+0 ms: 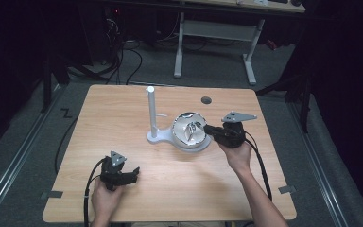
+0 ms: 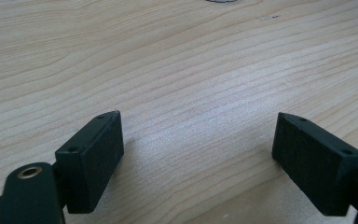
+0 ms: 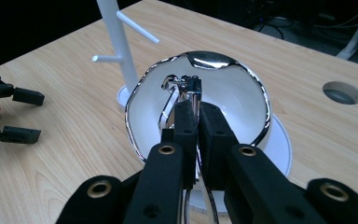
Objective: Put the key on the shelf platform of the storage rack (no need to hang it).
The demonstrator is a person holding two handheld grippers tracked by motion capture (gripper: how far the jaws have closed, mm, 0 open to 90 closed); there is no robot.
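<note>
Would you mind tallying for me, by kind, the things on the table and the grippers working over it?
White stands with pegs: 1
Shiny bowls: 1
Shiny metal clasps, clamped in the right gripper: 1
Grippers: 2, counting the open left gripper
Total: 5

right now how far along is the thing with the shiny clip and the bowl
Done: the right gripper has its jaws shut on the metal clip. In hand: it holds the clip over the chrome-rimmed bowl on the white stand. Left: the clip isn't hung on a peg or let go yet; where it ends up can't be told. The left gripper rests open over the table, idle.
</note>
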